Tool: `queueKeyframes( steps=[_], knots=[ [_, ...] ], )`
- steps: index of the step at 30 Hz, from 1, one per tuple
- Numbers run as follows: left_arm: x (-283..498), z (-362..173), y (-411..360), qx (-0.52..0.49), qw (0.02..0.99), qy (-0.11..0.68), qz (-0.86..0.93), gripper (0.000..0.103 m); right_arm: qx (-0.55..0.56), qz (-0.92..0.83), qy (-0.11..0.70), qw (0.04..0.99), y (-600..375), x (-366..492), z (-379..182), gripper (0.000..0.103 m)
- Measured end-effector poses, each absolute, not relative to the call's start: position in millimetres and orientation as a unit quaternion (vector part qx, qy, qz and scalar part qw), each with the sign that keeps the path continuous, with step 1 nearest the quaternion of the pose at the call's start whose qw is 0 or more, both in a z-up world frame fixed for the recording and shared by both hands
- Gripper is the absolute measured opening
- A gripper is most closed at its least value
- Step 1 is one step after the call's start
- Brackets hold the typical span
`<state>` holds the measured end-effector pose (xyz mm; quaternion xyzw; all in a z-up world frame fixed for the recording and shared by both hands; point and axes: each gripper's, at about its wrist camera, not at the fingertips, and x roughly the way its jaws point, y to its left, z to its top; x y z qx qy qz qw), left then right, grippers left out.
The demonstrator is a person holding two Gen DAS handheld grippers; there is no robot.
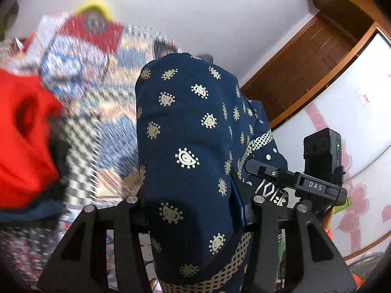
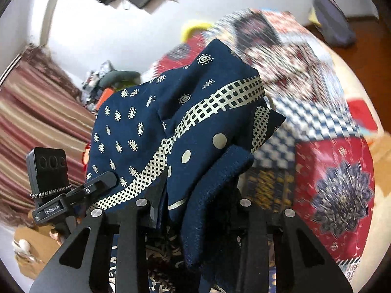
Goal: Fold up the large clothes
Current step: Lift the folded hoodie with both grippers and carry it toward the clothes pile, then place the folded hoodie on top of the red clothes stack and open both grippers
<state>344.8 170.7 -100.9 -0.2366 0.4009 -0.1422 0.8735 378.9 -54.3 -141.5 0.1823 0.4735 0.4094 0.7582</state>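
Observation:
A navy blue garment (image 1: 188, 127) with cream paisley prints and a cream checked band fills the middle of the left wrist view. It drapes over my left gripper (image 1: 193, 210), which is shut on it; the fingertips are hidden by cloth. In the right wrist view the same garment (image 2: 151, 131) is bunched up over my right gripper (image 2: 195, 210), which is shut on its folded edge. Both grippers hold the cloth lifted above the patchwork bed cover (image 2: 325, 161). The other gripper's camera block (image 1: 322, 158) shows beside the cloth in each view.
A red garment (image 1: 24, 136) lies at the left on the bed. The colourful patchwork cover (image 1: 102, 73) spreads behind. A wooden door frame (image 1: 305, 68) and a wardrobe with pink hearts (image 1: 354, 127) stand at the right. Striped curtains (image 2: 36, 122) hang at the left.

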Motion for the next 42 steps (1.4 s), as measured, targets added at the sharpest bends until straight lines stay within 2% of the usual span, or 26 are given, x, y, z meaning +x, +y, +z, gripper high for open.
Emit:
queueKeyframes(
  steps=[8,16,23,29,32,34,36,42],
  knots=[
    [299.8,-29.3,252.1,-0.223,0.908,0.339,-0.102,0.049,0.152,0.459,0.421,0.767,24.2,359.6,-72.9,0.031],
    [278.3,-7.6,338.6,-0.215,0.923,0.315,-0.043,0.049,0.131,0.503,0.403,0.753,120.8,354.8,-52.6,0.031],
    [286.8,-33.2,412.0,-0.232,0.912,0.337,0.001,0.049,0.119,0.519,0.425,0.732,202.2,369.1,-73.3,0.031],
    [304.0,-86.2,472.3,-0.269,0.884,0.380,0.037,0.050,0.110,0.508,0.467,0.715,261.8,386.4,-111.7,0.031],
    [310.1,-115.6,495.6,-0.296,0.868,0.395,0.046,0.057,0.102,0.490,0.501,0.706,283.5,393.1,-141.7,0.035],
    [310.4,-127.8,505.9,-0.308,0.865,0.393,0.047,0.075,0.103,0.486,0.517,0.697,289.9,397.0,-157.1,0.042],
    [311.4,-131.8,509.9,-0.309,0.864,0.394,0.047,0.081,0.099,0.486,0.517,0.698,287.6,395.8,-153.9,0.050],
    [298.1,-103.5,484.3,-0.247,0.878,0.398,0.094,0.081,0.041,0.449,0.505,0.736,266.3,376.8,-122.3,0.059]
  ],
)
